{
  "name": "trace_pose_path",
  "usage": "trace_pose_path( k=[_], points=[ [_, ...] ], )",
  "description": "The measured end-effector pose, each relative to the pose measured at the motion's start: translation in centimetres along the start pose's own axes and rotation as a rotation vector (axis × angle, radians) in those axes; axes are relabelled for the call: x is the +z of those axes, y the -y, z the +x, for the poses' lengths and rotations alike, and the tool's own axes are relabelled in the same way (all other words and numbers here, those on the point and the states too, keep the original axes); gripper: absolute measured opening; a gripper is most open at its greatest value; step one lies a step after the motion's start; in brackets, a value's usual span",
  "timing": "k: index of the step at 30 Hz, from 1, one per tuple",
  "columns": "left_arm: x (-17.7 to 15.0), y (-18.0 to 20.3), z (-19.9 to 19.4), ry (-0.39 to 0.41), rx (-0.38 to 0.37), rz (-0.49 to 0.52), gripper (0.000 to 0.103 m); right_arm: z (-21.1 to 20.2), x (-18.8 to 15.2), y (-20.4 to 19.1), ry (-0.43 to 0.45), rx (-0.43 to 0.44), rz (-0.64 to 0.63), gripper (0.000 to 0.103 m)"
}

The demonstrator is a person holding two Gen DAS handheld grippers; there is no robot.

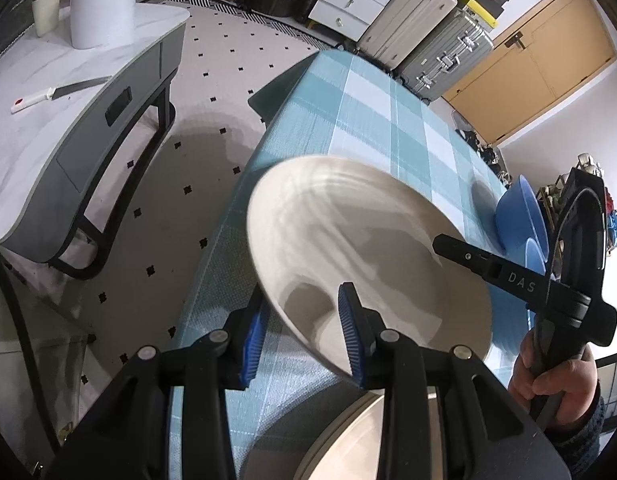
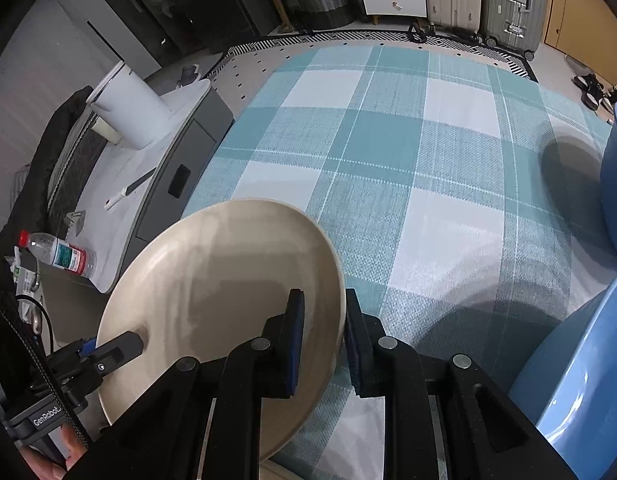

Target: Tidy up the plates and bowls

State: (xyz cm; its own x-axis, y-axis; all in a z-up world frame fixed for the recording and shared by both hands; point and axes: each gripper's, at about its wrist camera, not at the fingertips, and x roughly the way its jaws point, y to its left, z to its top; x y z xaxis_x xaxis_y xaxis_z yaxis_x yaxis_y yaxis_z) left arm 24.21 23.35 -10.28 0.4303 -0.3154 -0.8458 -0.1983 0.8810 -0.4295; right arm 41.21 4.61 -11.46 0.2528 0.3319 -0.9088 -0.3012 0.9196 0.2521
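A large cream plate [image 1: 360, 240] is held tilted above the teal checked tablecloth [image 1: 348, 112]. My left gripper [image 1: 304, 332] is shut on its near rim, one blue pad on each face. My right gripper [image 1: 440, 246] reaches in from the right with a finger over the plate's far rim. In the right wrist view the same plate [image 2: 228, 300] sits between my right gripper's [image 2: 324, 344] pads at its right rim, and the left gripper [image 2: 136, 344] clamps its left edge. A second cream plate [image 1: 348, 440] lies below. Blue bowls [image 1: 520, 212] stand at the right.
A grey-white side table [image 1: 48, 128] stands left of the cloth-covered table, with a knife [image 1: 56, 92], a white jug [image 1: 100, 0] and a water bottle [image 2: 60, 256]. Suitcases [image 1: 440, 44] and a white drawer unit [image 1: 348, 0] line the far wall. Blue bowl [image 2: 580, 360] is close at right.
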Motion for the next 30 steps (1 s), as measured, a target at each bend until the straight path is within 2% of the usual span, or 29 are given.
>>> trace_pose_path(
  k=[8,10,11,15,30],
  points=[
    [-0.3,-1.0,1.9,-0.049,-0.003,-0.036,0.032,1.7,-0.5,-0.1,-0.043,-0.042,-0.021,0.014],
    [-0.3,-0.9,2.0,-0.055,0.019,-0.025,0.030,1.8,-0.5,-0.3,-0.040,-0.048,-0.036,0.014],
    [-0.2,-0.9,2.1,-0.053,0.038,-0.024,0.025,1.8,-0.5,-0.3,-0.038,-0.053,-0.041,0.014],
    [-0.1,-1.0,1.7,-0.036,0.042,-0.023,0.022,1.7,-0.5,-0.9,-0.015,-0.068,-0.085,0.014],
    [-0.4,0.0,-1.7,0.026,0.047,0.006,0.022,-2.0,-1.4,-1.9,0.082,-0.043,-0.103,0.014]
  ],
)
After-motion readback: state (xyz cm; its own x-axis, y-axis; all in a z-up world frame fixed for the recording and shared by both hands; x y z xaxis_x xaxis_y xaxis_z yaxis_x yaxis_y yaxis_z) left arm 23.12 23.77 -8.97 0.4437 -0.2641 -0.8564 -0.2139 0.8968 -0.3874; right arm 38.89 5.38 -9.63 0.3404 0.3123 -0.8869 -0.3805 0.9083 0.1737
